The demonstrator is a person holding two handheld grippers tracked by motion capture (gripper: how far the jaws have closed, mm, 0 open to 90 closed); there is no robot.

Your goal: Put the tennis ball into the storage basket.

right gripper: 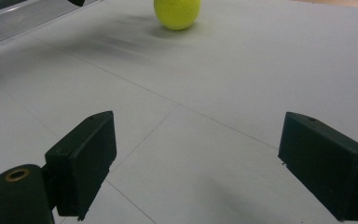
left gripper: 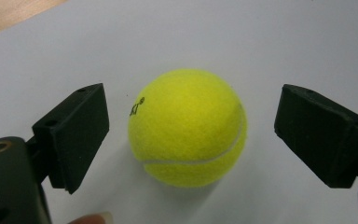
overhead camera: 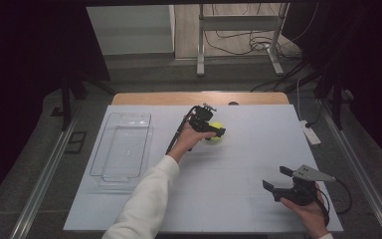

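Left gripper, jaws spread and clear of contact, brackets the tennis ball resting on the table at 12 o'clock from centre; right gripper likewise released, at 4 o'clock.

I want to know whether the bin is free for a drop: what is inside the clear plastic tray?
Nothing shows inside the clear plastic tray; the white table is visible through its floor. The tennis ball sits apart on the table, between the open jaws of the left gripper.
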